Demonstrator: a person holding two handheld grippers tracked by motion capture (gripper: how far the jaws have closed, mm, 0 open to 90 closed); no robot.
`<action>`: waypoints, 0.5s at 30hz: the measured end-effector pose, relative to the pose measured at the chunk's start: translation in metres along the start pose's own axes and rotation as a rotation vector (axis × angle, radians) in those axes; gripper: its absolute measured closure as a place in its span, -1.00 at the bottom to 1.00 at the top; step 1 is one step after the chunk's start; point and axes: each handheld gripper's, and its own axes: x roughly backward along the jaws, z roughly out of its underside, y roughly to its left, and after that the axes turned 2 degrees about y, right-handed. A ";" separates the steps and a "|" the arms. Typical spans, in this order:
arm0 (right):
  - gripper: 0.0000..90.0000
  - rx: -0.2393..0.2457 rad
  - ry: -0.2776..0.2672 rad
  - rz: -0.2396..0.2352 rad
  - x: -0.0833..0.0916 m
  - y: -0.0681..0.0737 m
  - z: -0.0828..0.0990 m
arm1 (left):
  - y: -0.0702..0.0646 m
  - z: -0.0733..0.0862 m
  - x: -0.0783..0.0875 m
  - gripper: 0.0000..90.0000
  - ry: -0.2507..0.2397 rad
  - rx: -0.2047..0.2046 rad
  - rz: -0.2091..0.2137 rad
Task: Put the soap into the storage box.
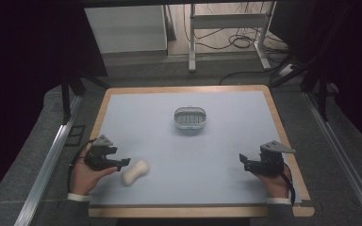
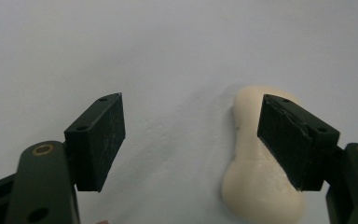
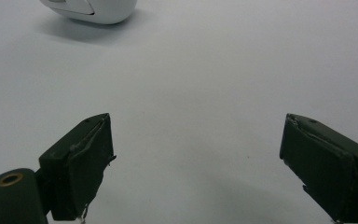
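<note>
Pale blue tabletop point(image 1: 226, 150) carries a cream soap bar point(image 1: 135, 172) near its front left corner. Left gripper point(image 1: 122, 162) jaws are spread, one over the bar. Right gripper point(image 1: 243, 162), near the right edge, jaws spread, empty.

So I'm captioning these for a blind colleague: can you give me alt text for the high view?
A cream, bone-shaped soap lies on a pale blue table, just ahead of the open left gripper. The open right gripper rests near the table's right edge, and a small grey dish sits farther back, mid-table.
</note>
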 end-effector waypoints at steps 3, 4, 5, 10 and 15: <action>-0.79 -0.012 -0.019 -0.010 0.002 0.001 -0.001 | -0.003 -0.003 0.003 -0.48 0.024 -0.007 0.009; -0.79 -0.011 -0.026 -0.006 0.003 0.001 -0.001 | -0.005 -0.005 0.005 -0.48 0.047 -0.022 0.005; -0.79 -0.011 -0.026 -0.006 0.003 0.001 -0.001 | -0.005 -0.005 0.005 -0.49 0.047 -0.022 0.005; -0.79 -0.002 -0.024 0.007 0.002 0.004 -0.002 | -0.009 -0.009 0.008 -0.53 0.069 -0.034 0.040; -0.79 0.008 -0.011 0.013 -0.001 0.006 -0.001 | -0.013 -0.011 0.004 -0.57 0.112 -0.054 0.070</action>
